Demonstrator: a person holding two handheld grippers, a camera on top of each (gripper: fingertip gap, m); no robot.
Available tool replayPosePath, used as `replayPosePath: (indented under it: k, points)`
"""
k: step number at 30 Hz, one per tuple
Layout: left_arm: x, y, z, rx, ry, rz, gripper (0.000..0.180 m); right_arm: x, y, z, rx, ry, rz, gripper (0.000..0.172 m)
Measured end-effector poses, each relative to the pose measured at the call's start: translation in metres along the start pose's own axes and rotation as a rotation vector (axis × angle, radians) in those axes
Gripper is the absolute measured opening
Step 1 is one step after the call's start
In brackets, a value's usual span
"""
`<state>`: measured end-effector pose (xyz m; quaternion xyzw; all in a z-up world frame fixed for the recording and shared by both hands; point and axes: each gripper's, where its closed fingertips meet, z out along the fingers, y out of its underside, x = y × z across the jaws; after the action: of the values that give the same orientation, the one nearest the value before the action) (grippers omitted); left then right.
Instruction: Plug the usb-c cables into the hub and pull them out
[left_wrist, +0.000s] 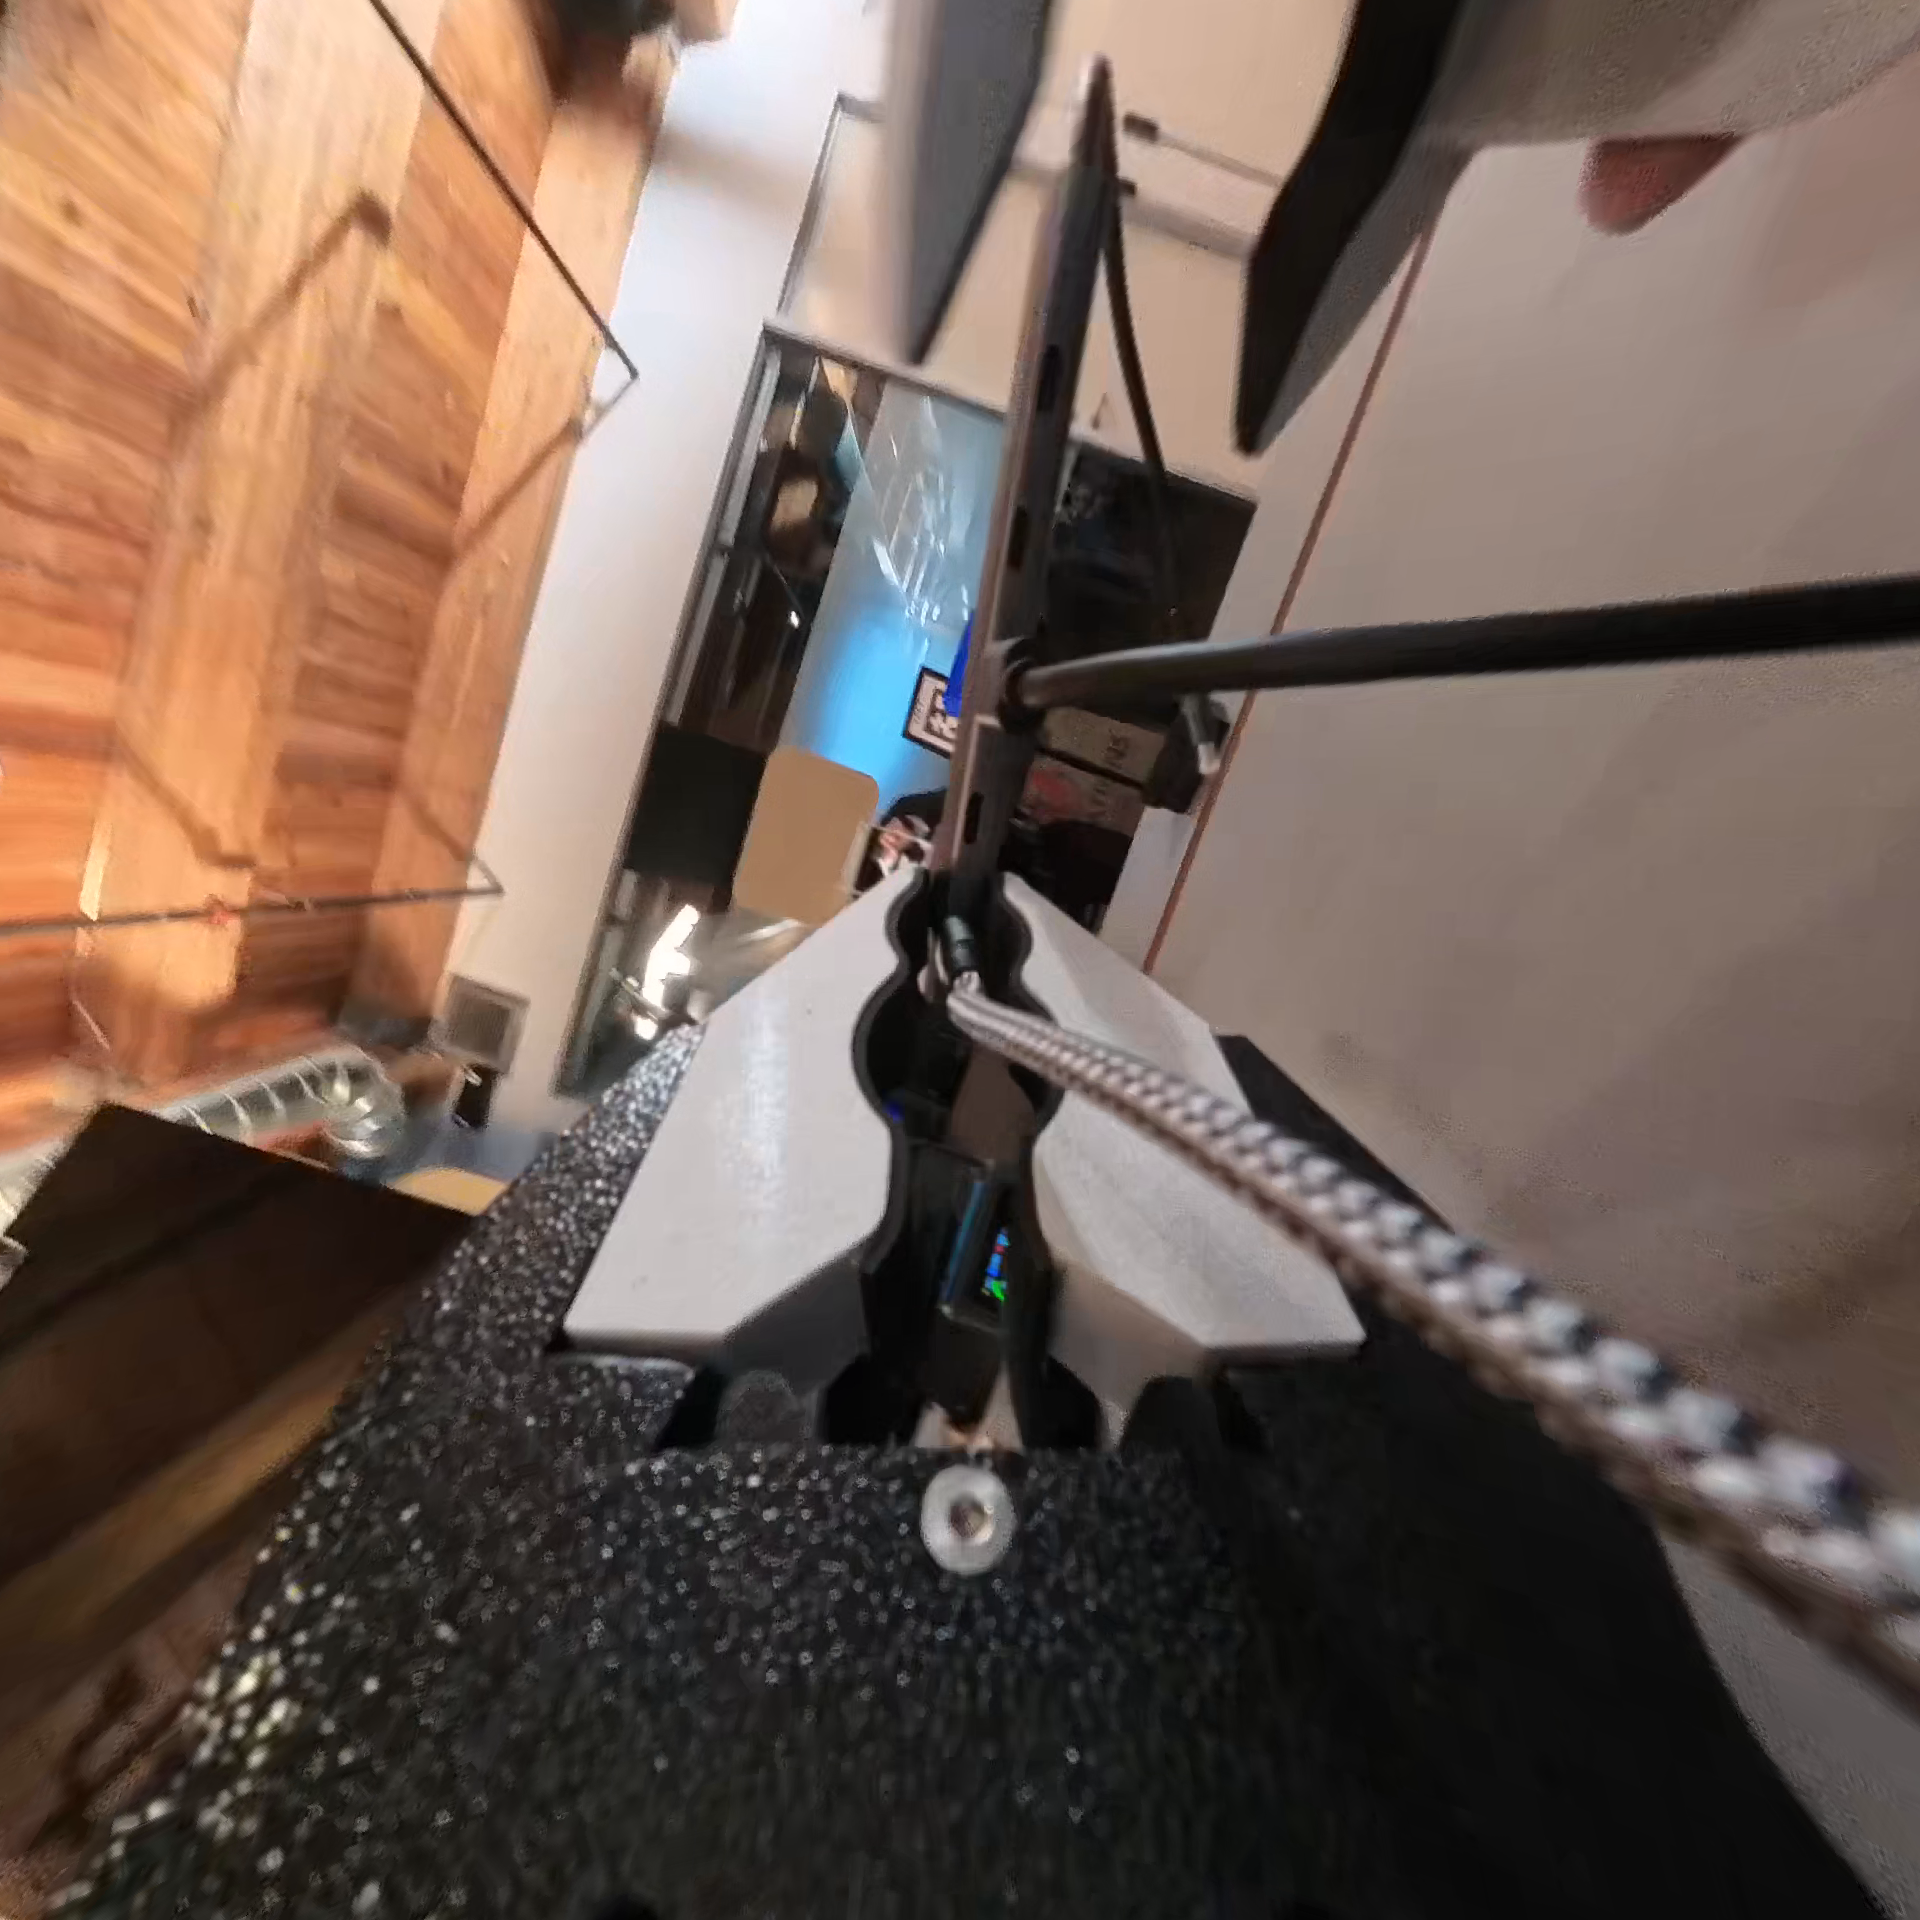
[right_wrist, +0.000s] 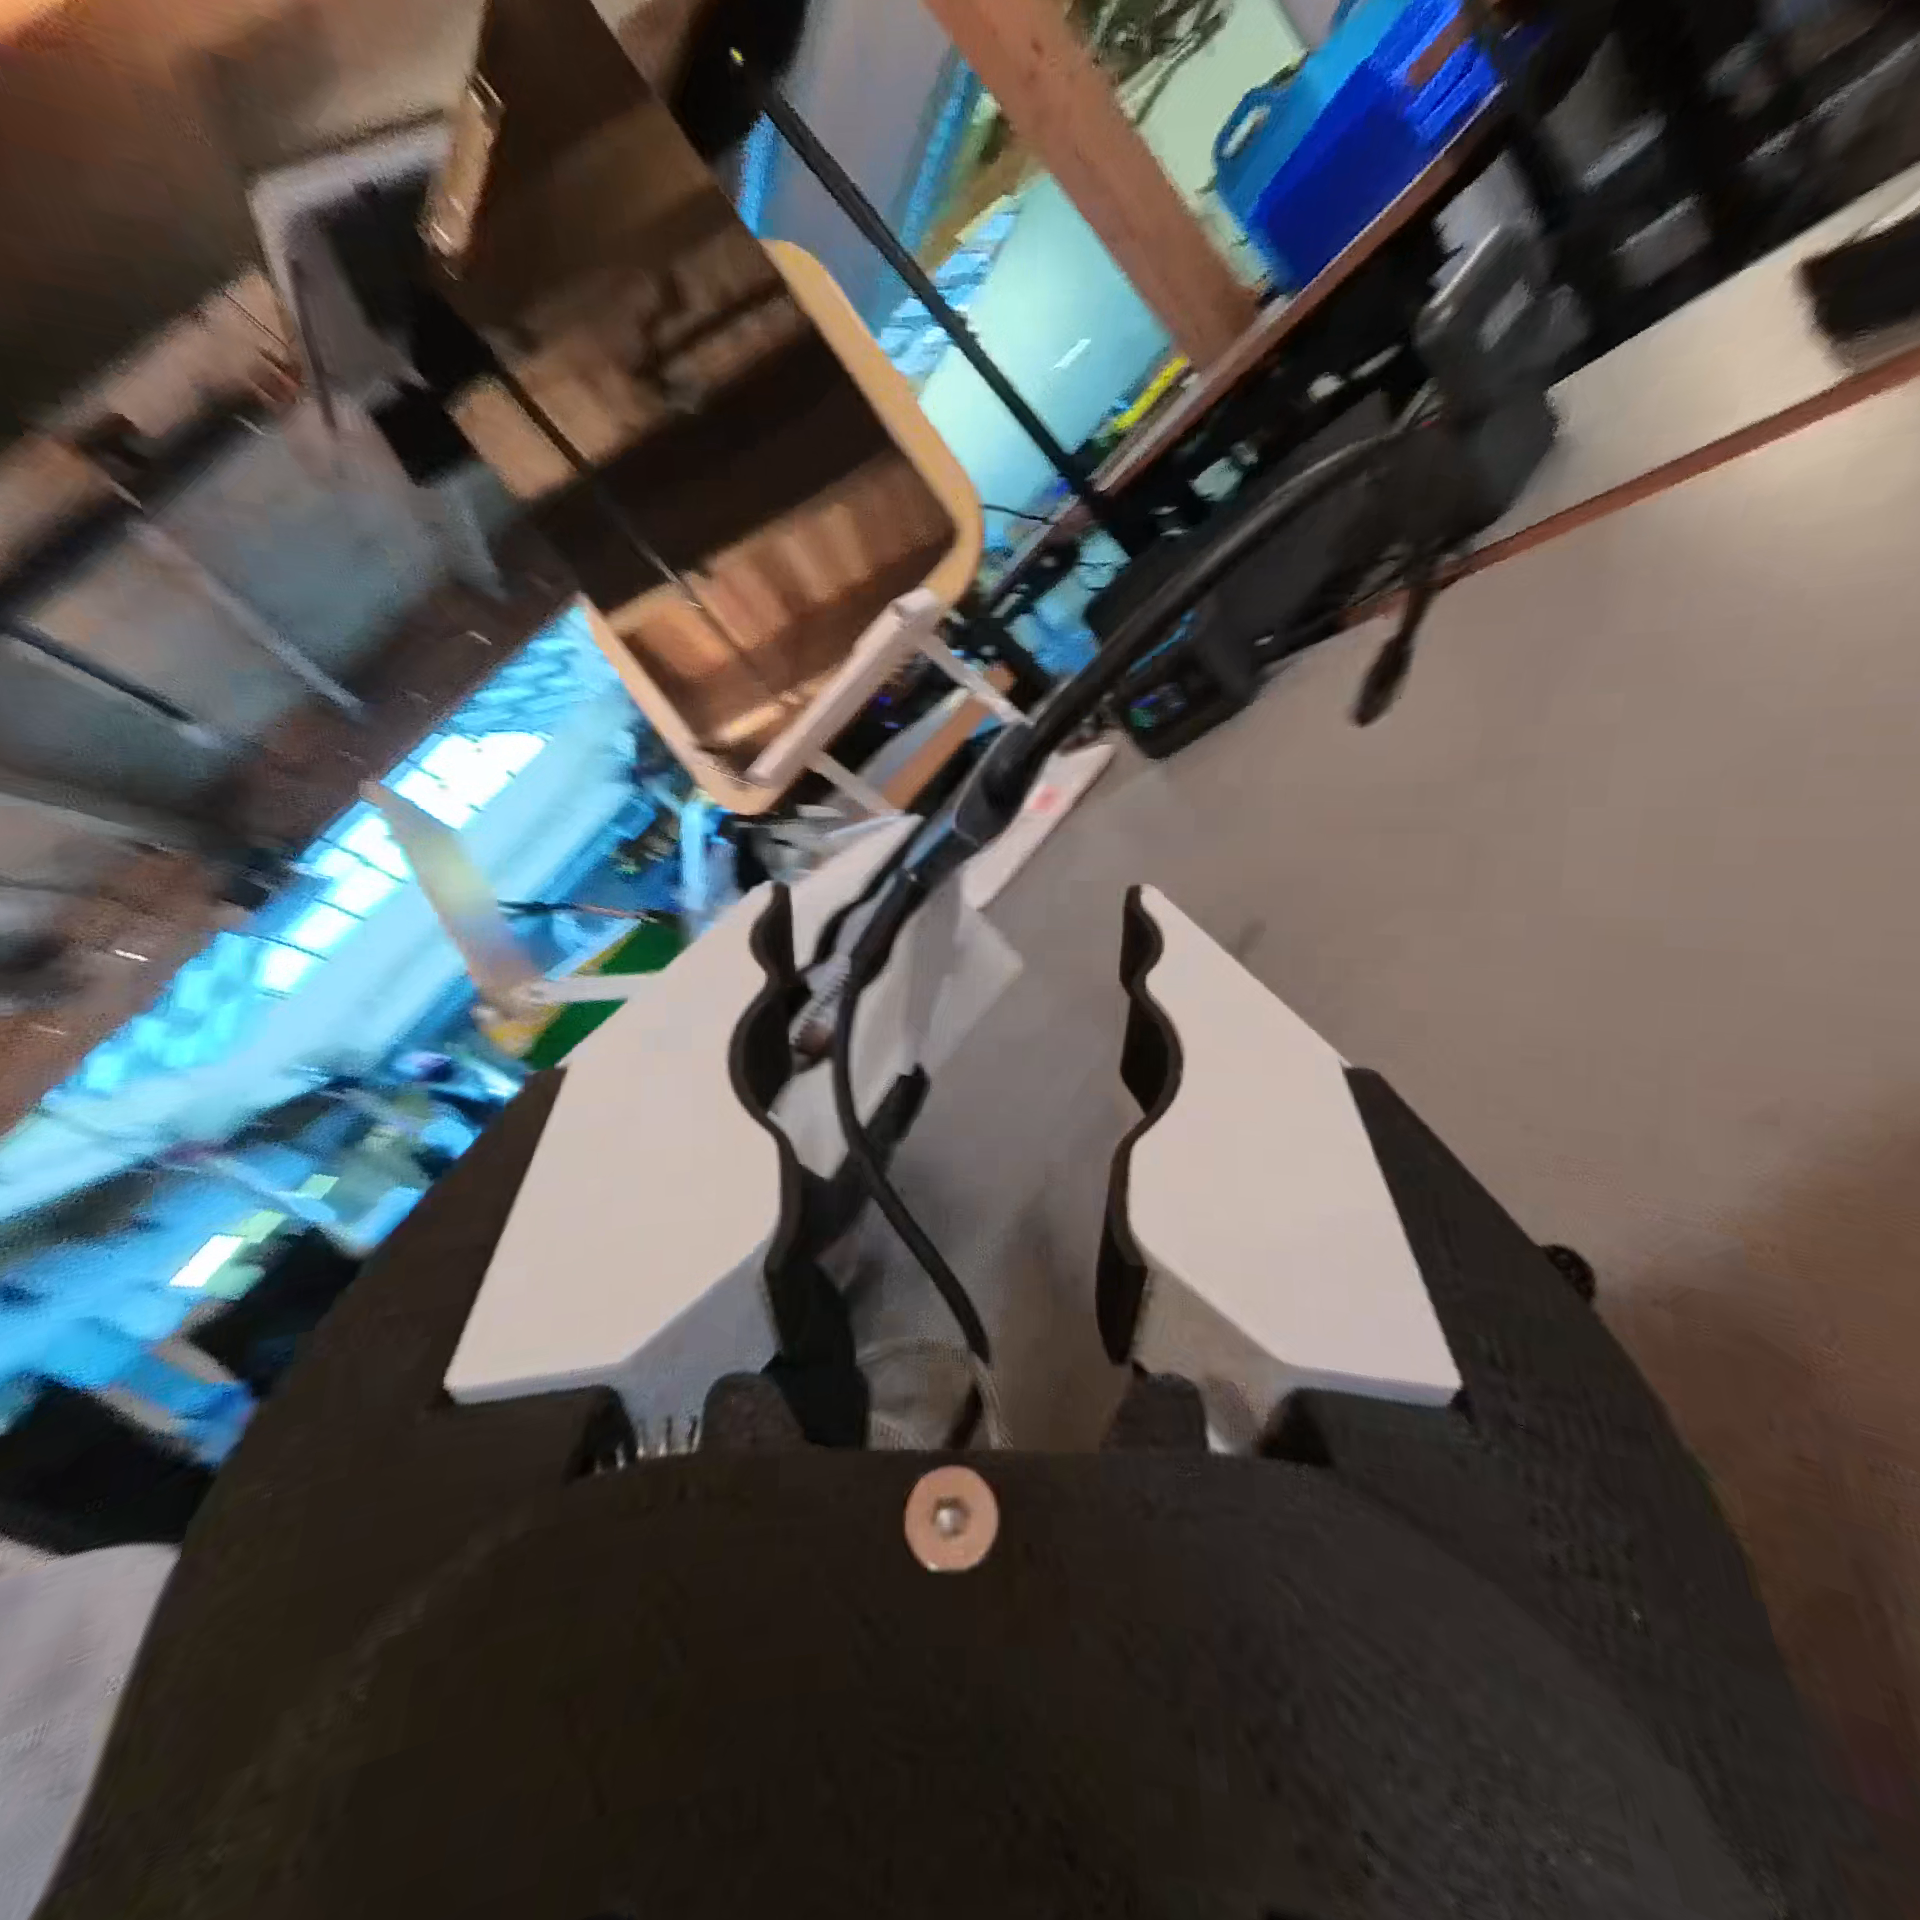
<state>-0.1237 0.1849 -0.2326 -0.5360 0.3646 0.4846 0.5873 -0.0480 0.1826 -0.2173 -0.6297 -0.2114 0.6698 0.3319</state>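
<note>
In the left wrist view my left gripper (left_wrist: 961, 883) is shut on the thin grey hub (left_wrist: 1023, 499), which I see edge-on, sticking out past the fingertips. A black cable (left_wrist: 1455, 634) is plugged into the hub's edge and runs off to the right. A braided silver cable (left_wrist: 1351, 1174) is plugged in at the fingertips and runs to the lower right. In the right wrist view my right gripper (right_wrist: 956, 894) is wide open. The black cable (right_wrist: 862, 1101) and its plug (right_wrist: 987, 800) pass between the fingers, and neither pad presses on them. The left gripper's white fingers (right_wrist: 935, 966) show just ahead.
A grey table (right_wrist: 1455, 831) with a brown edge lies to the right. A black box with a small lit display (right_wrist: 1174, 696) and more dark cables sit on it farther back. A hand's fingertip (left_wrist: 1652, 177) shows at the top right of the left wrist view.
</note>
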Motion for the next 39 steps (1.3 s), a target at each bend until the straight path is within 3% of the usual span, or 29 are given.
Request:
replayPosePath:
  k: [2,5,7,8,10,13,17,19,23,28,32,33,34,35,39]
  points:
    - [0.004,-0.011,-0.002,0.036,0.0,0.084,0.009,0.001,0.002,0.001,-0.007,-0.02,0.067,0.054]
    - [0.012,-0.026,-0.005,0.091,0.029,0.139,0.008,0.005,0.001,-0.001,0.003,-0.001,0.045,0.017]
    - [0.024,-0.03,-0.005,0.116,0.117,0.15,0.014,0.005,-0.002,-0.002,0.013,0.015,-0.015,0.013]
    - [0.03,-0.033,-0.007,0.135,0.162,0.144,0.029,0.005,-0.003,-0.003,0.01,0.035,-0.063,0.012]
    - [0.025,-0.035,-0.009,0.151,0.15,0.07,0.077,0.006,-0.008,-0.005,0.021,0.095,-0.202,0.011]
    - [0.027,-0.035,-0.012,0.126,0.284,-0.229,0.097,-0.003,-0.018,-0.009,0.053,0.149,-0.435,0.011]
    - [0.032,-0.047,-0.025,0.216,0.481,-0.457,0.091,-0.027,-0.019,-0.009,0.07,0.13,-0.73,0.011]
    - [0.025,-0.047,-0.027,0.235,0.476,-0.492,0.09,-0.035,-0.016,-0.007,0.069,0.148,-0.909,0.01]
    - [0.006,-0.028,-0.021,0.153,0.347,-0.432,0.064,-0.046,-0.009,0.0,0.071,0.273,-1.338,0.009]
    - [0.005,-0.031,-0.026,0.172,0.308,-0.314,0.068,-0.059,0.024,0.015,0.025,0.265,-1.822,0.009]
    - [0.005,-0.038,-0.031,0.222,0.304,-0.242,0.064,-0.057,0.054,0.025,-0.07,0.18,-1.993,0.008]
    - [0.004,-0.04,-0.032,0.239,0.291,-0.219,0.052,-0.056,0.059,0.028,-0.096,0.165,-2.014,0.008]
    - [0.006,-0.043,-0.037,0.265,0.288,-0.181,0.025,-0.054,0.064,0.029,-0.117,0.153,-2.031,0.008]
    - [0.01,-0.047,-0.041,0.293,0.307,-0.146,0.016,-0.054,0.066,0.029,-0.122,0.143,-2.045,0.008]
    - [0.018,-0.049,-0.043,0.305,0.329,-0.094,0.014,-0.049,0.073,0.032,-0.169,0.111,-2.033,0.008]
